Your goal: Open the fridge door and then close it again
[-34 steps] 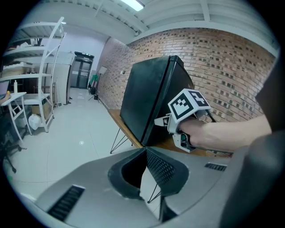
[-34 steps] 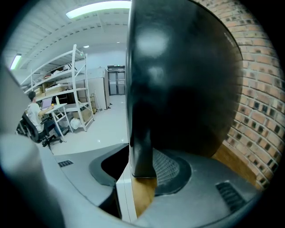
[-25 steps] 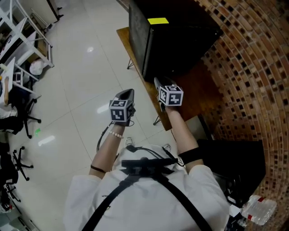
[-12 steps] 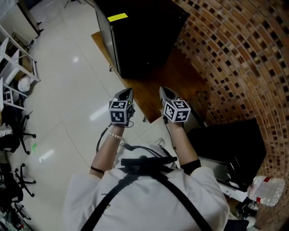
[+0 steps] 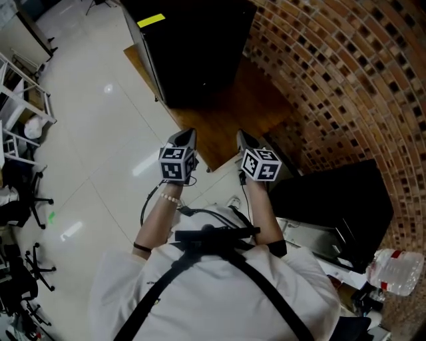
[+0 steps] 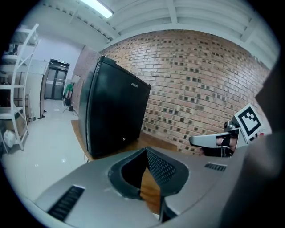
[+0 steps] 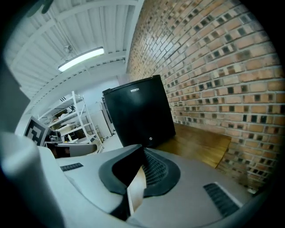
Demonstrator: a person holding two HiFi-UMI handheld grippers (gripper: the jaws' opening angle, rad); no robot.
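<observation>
Left gripper (image 5: pixel 187 135) and right gripper (image 5: pixel 243 138): jaws together, nothing in them, both at the near edge of the table (image 5: pixel 249 110). Fridge (image 5: pixel 196 53) stands farther back on it, door shut, apart from both. Door looks rigid, glossy and probably slippery, with no handle visible; likely best hooked at its free edge, where the seal should resist first.

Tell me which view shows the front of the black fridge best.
The right gripper view: the black fridge faces it nearly square, logo at the top and a small round fitting low down. The left gripper view catches the same front at an angle. The head view looks down on its top and yellow label.
</observation>
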